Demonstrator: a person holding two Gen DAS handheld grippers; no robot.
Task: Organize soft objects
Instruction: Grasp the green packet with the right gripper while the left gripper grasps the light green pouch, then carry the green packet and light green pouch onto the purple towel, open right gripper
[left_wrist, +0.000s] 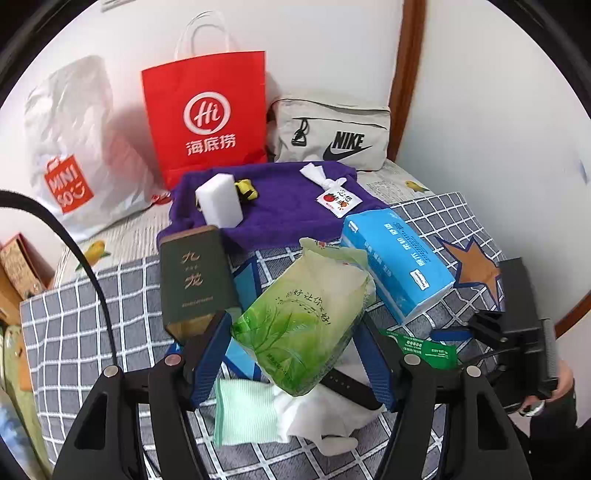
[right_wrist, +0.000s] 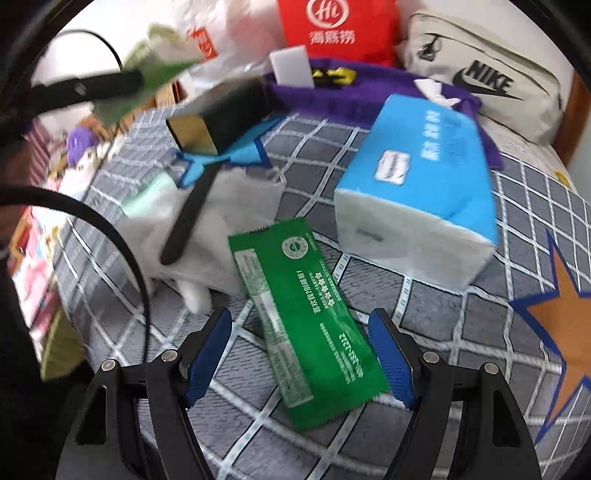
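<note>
Tissue pack (left_wrist: 301, 325), the green soft one, sits gripped between the blue jaws of the left gripper (left_wrist: 295, 354), raised above the checked bed cover (left_wrist: 92, 317). Under it lie a pale green cloth (left_wrist: 245, 411), a crumpled white cloth (left_wrist: 321, 417) and a black strap (left_wrist: 351, 386). A dark green box (left_wrist: 194, 277) stands just left of the pack, and a blue tissue pack (left_wrist: 397, 264) lies to its right. Behind them a purple towel (left_wrist: 288, 206) carries a white sponge (left_wrist: 219, 201) and a small sachet (left_wrist: 338, 199). A red paper bag (left_wrist: 207, 110), a white plastic bag (left_wrist: 70, 147) and a grey pouch (left_wrist: 332, 134) lean against the wall.

The right gripper (right_wrist: 301, 354) hangs with its jaws spread wide on either side of a green sachet (right_wrist: 306, 328) lying flat on the cover; the blurred view suggests they are not touching it
</note>
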